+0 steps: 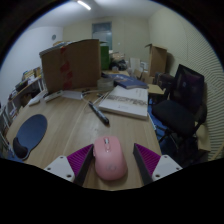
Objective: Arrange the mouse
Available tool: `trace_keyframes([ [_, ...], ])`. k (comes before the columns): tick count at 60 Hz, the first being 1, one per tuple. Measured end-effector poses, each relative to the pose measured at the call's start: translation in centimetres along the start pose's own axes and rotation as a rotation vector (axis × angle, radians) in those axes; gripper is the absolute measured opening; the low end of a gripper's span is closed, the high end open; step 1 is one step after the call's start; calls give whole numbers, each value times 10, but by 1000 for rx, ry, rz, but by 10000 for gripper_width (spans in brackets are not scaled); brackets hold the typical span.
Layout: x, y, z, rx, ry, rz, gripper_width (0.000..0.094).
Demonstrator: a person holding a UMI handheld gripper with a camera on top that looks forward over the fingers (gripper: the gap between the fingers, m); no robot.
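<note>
A pink computer mouse (109, 157) lies on the light wooden desk (70, 125), standing between my gripper's two fingers. My gripper (112, 160) is open. The magenta pad of the left finger (80, 158) is close against the mouse's side. The right finger's pad (145, 157) stands off it with a small gap. A dark blue round mouse pad (30, 131) lies on the desk to the left, beyond the fingers.
A white keyboard (125, 101) lies ahead to the right, with a black pen-like object (98, 112) beside it. A large cardboard box (72, 63) stands at the back of the desk. A black office chair (182, 102) stands off the desk's right edge.
</note>
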State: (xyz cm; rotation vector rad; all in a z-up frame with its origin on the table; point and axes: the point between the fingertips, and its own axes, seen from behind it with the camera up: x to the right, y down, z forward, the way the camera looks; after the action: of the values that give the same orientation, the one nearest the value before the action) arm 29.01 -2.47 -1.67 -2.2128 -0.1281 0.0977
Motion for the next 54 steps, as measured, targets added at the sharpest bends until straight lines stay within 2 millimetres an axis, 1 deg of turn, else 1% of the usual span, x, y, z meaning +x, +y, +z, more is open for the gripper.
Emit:
trace_keyframes([
  [3, 4, -6, 7, 18, 15, 13, 794],
  [4, 6, -8, 9, 23, 20, 15, 811],
  [6, 8, -10, 12, 31, 31, 22, 734],
  [7, 10, -12, 14, 35, 41, 28, 710],
  [8, 12, -12, 15, 39, 51, 35, 706],
  [11, 18, -14, 16, 55, 88, 59, 587],
  [12, 19, -14, 16, 61, 97, 72, 522],
  [17, 22, -13, 16, 59, 127, 123, 462],
  [21, 24, -12, 16, 6, 135, 157, 413],
  [25, 23, -16, 14, -34, 113, 226, 364],
  [28, 27, -35, 4, -6, 126, 241, 356],
  [31, 36, -69, -16, 63, 169, 225, 363],
  [32, 35, -82, -23, 85, 173, 222, 329],
  [33, 32, -95, -30, 108, 174, 222, 330],
  [36, 11, -138, -52, 184, 149, 204, 327],
  [39, -19, -182, -70, 263, 132, 164, 327],
  [41, -45, -203, -79, 300, 120, 141, 330],
  [42, -59, -212, -79, 317, 110, 135, 327],
  [43, -77, -223, -81, 331, 98, 134, 326],
  [44, -94, -229, -82, 344, 83, 132, 326],
  [46, -131, -236, -82, 353, 49, 124, 327],
  [47, -150, -237, -80, 351, 35, 116, 327],
  [49, -182, -230, -74, 342, 20, 99, 326],
  [52, -227, -214, -61, 312, 11, 86, 326],
  [54, -252, -194, -45, 277, 7, 88, 323],
])
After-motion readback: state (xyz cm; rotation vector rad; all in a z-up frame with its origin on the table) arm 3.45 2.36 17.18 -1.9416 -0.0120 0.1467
